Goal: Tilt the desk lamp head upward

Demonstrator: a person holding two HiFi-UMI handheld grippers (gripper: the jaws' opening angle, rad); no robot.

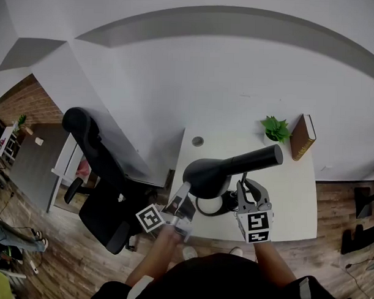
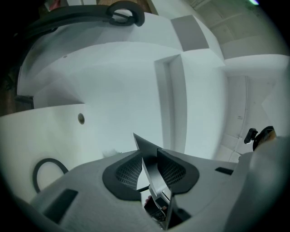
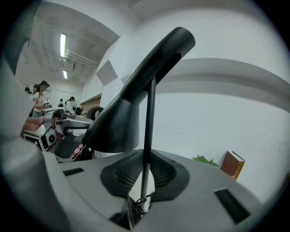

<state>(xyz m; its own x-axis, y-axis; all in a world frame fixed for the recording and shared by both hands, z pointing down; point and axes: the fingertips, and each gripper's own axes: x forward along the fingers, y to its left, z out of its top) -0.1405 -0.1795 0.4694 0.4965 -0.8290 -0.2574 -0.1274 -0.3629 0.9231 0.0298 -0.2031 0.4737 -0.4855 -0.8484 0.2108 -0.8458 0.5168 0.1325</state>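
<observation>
A black desk lamp stands on the white desk (image 1: 295,198); its cone-shaped head (image 1: 235,166) (image 3: 136,104) points its shade toward me, the narrow end slanting up and away. My left gripper (image 1: 185,192) (image 2: 147,163) is shut on the thin rim of the shade, which shows edge-on between the pads. My right gripper (image 1: 244,186) (image 3: 144,174) is shut on the lamp's thin upright stem (image 3: 148,118). The round base (image 1: 209,207) lies under the head, partly hidden by it.
A small green plant (image 1: 275,128) and a brown book (image 1: 302,137) stand at the desk's far right against the wall. A cable hole (image 1: 197,141) is at the far left of the desk. A black office chair (image 1: 97,173) stands left of the desk.
</observation>
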